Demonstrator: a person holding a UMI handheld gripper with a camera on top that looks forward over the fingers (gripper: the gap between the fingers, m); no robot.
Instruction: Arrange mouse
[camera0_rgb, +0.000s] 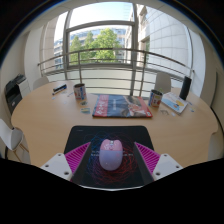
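A pale pink-white mouse (111, 154) lies on a black mouse pad (80, 135) on the round wooden table (40, 120). My gripper (112, 160) is open, with one pink-padded finger on each side of the mouse. The mouse stands between the fingers (76, 156) with a gap on both sides and rests on the pad on its own. Its rear end is hidden at the base of the fingers.
Beyond the mouse pad lies a colourful book (122, 105). A cup (80, 93) stands at the far left and another cup (156, 97) at the far right, next to a second book (175, 102). Chairs and a large window lie beyond.
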